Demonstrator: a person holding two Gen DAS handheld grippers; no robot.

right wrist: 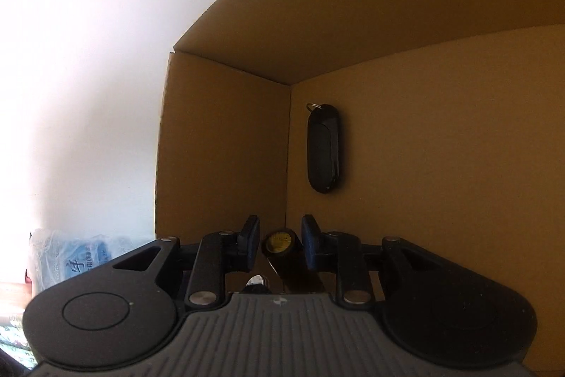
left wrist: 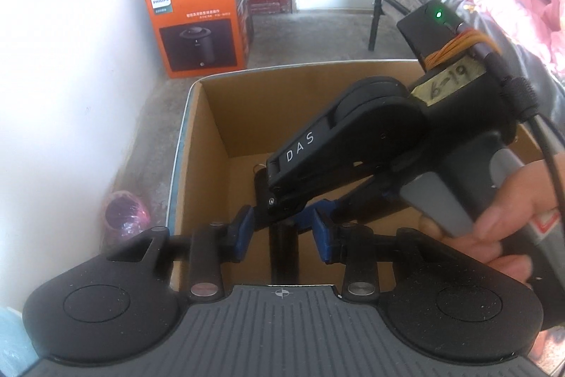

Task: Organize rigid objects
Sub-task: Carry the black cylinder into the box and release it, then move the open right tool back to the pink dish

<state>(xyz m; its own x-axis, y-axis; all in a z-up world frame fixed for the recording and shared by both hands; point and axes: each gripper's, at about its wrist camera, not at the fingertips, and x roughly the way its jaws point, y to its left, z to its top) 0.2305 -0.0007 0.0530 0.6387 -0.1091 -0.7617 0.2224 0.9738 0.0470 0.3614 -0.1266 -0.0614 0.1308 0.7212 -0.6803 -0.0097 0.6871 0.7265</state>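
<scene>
The open brown cardboard box [left wrist: 212, 136] stands on a grey concrete floor [left wrist: 282, 37], and its left rim runs close to a white wall [left wrist: 70, 59] at 9 o'clock. The inside is roomy and mostly bare, with straight walls that meet in a corner at 12 o'clock in the right wrist view. An orange printed carton [left wrist: 197, 23] stands well apart at 11 o'clock.

The left claw [left wrist: 282, 228] hangs over the near rim of the box. Its blue pads [left wrist: 243, 228] stand a little apart, and a dark cylinder [left wrist: 284, 253] is between them with a small gap on each side, so nothing is gripped.

The right claw [right wrist: 279, 235] reaches deep into the box, held by a hand [left wrist: 512, 218] at 3 o'clock. Its pads are also slightly apart around a black cylinder with a yellow end face [right wrist: 280, 242], not pressing on it. A black oval key fob with a metal ring [right wrist: 325, 151] lies on the box floor at 12 o'clock, near the corner.
</scene>
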